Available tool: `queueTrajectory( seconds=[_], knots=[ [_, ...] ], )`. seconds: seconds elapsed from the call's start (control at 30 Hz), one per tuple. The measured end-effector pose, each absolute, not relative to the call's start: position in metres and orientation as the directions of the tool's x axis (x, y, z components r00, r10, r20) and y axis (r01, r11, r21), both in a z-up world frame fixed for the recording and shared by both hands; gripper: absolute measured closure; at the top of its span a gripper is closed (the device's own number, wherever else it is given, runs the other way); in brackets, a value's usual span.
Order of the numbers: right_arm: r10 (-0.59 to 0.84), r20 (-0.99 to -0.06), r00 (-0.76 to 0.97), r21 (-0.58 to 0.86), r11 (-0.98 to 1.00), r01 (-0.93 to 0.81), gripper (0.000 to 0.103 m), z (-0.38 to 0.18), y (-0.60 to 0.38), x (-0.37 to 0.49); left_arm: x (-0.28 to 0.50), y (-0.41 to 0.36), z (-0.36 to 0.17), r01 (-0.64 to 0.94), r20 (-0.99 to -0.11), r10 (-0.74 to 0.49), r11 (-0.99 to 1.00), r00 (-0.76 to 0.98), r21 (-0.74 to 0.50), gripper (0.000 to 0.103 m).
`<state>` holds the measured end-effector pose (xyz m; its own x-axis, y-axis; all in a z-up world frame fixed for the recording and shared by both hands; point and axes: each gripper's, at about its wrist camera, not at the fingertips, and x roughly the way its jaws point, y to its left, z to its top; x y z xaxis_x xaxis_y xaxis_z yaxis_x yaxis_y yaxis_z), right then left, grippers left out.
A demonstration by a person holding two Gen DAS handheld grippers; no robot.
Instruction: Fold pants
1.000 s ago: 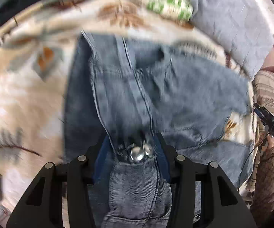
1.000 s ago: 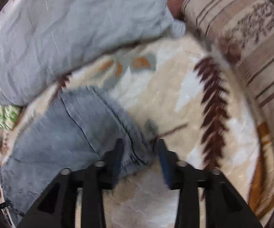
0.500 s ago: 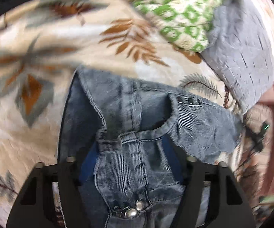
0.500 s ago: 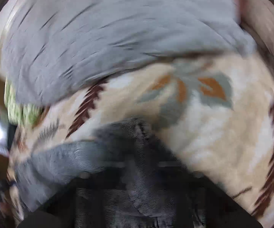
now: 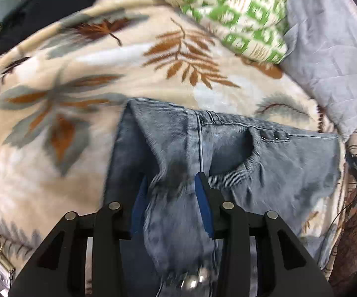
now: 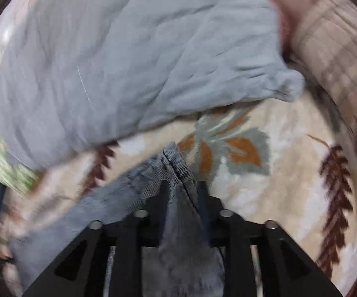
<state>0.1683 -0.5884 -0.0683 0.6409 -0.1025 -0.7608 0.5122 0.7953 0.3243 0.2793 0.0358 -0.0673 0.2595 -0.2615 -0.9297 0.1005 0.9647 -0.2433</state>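
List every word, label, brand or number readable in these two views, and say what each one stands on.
None: no readable text in either view.
The jeans show only stitching and metal snaps, which are blurred and show no legible marking.
The leaf-print blanket, green patterned cushion and grey quilt carry patterns only.

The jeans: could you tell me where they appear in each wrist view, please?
Left wrist: jeans fill the lower centre and right, denim bunched between the left gripper fingers.
Right wrist: jeans run from lower left to centre, between the right gripper fingers.
Shared landmark: grey quilt.
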Motion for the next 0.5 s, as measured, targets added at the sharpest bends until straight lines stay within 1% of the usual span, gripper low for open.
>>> queueTrajectory(
  seconds=[0.03, 0.07, 0.2, 0.23, 0.27, 0.3, 0.33, 0.37, 0.4, 0.5],
  knots=[
    [-0.104, -0.768, 0.632, 0.325, 0.787, 0.524, 0.061, -0.066, -0.592, 0.153, 0.269, 0.043, -0.062, 0.106, -0.919, -0.289, 0.957, 0.267, -0.27, 0.064],
    [-0.097, -0.774, 0.625, 0.33, 0.781, 0.53, 0.058, -0.067, -0.593, 0.144, 0.26, 0.048, -0.059, 0.111, -0.913, -0.31, 0.951, 0.265, -0.29, 0.063],
    [-0.031, -0.797, 0.604, 0.385, 0.743, 0.547, 0.058, -0.088, -0.584, 0.11, 0.224, 0.056, -0.056, 0.119, -0.896, -0.362, 0.932, 0.256, -0.342, 0.048],
    [-0.032, -0.807, 0.59, 0.377, 0.741, 0.556, 0.058, -0.094, -0.58, 0.109, 0.22, 0.053, -0.058, 0.111, -0.892, -0.375, 0.927, 0.251, -0.358, 0.045],
    [-0.041, -0.819, 0.572, 0.358, 0.742, 0.566, 0.059, -0.099, -0.574, 0.109, 0.216, 0.052, -0.062, 0.097, -0.89, -0.387, 0.922, 0.242, -0.374, 0.045],
    [-0.054, -0.827, 0.56, 0.339, 0.747, 0.572, 0.063, -0.099, -0.571, 0.11, 0.213, 0.053, -0.066, 0.088, -0.892, -0.388, 0.922, 0.232, -0.378, 0.045],
    [-0.083, -0.842, 0.533, 0.288, 0.766, 0.575, 0.082, -0.102, -0.565, 0.113, 0.211, 0.049, -0.073, 0.08, -0.906, -0.36, 0.933, 0.223, -0.351, 0.045],
    [-0.119, -0.861, 0.495, 0.23, 0.777, 0.586, 0.095, -0.106, -0.561, 0.116, 0.212, 0.044, -0.081, 0.072, -0.928, -0.306, 0.952, 0.212, -0.298, 0.045],
    [-0.126, -0.863, 0.489, 0.225, 0.772, 0.595, 0.095, -0.107, -0.561, 0.115, 0.212, 0.041, -0.091, 0.064, -0.945, -0.263, 0.965, 0.192, -0.256, 0.046],
    [-0.118, -0.854, 0.506, 0.25, 0.761, 0.599, 0.092, -0.095, -0.562, 0.107, 0.209, 0.045, -0.082, 0.039, -0.938, -0.285, 0.958, 0.199, -0.283, 0.047]
  ],
)
